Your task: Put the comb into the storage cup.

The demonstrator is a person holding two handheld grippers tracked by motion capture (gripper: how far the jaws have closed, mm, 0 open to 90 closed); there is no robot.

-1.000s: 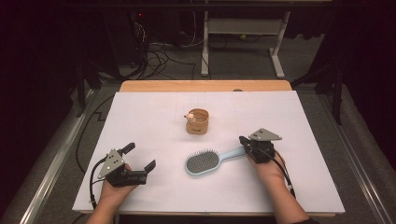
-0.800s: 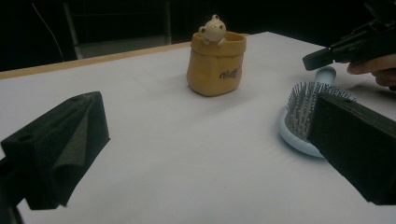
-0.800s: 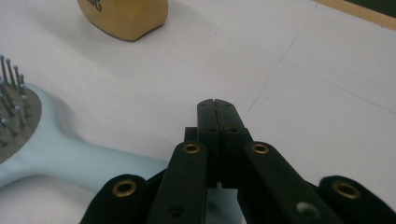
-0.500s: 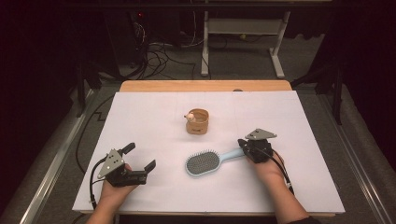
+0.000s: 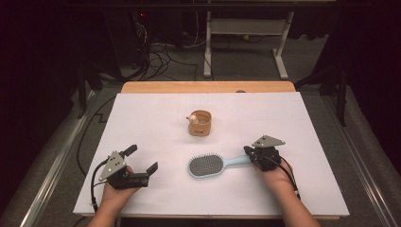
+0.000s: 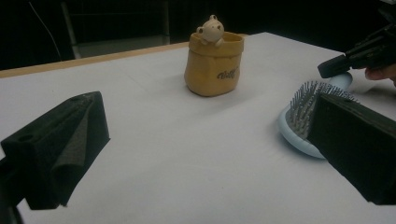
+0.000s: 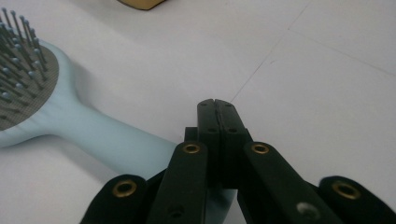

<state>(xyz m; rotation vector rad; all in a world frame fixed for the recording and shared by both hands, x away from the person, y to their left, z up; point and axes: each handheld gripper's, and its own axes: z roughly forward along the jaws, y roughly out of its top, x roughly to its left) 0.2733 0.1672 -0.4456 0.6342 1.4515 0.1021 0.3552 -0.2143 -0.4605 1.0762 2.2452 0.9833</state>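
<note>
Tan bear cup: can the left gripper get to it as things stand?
Probably yes. The left gripper is open, and bare white table lies between it and the tan bear cup; the hairbrush sits off to the side.

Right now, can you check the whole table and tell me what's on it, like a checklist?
Surface: white table sheet on a wooden top, flat.
Job's things: light blue hairbrush lying bristles up; tan bear pot upright beyond it, apart.
Clutter: nothing seen.
Grippers: left gripper open, holding nothing; right gripper shut, jaws pressed together over the brush handle's end, not gripping it.
Cables: a black cable trails from each gripper; a tangle lies on the floor behind.
Surroundings: dark room, white frame legs behind.
</note>
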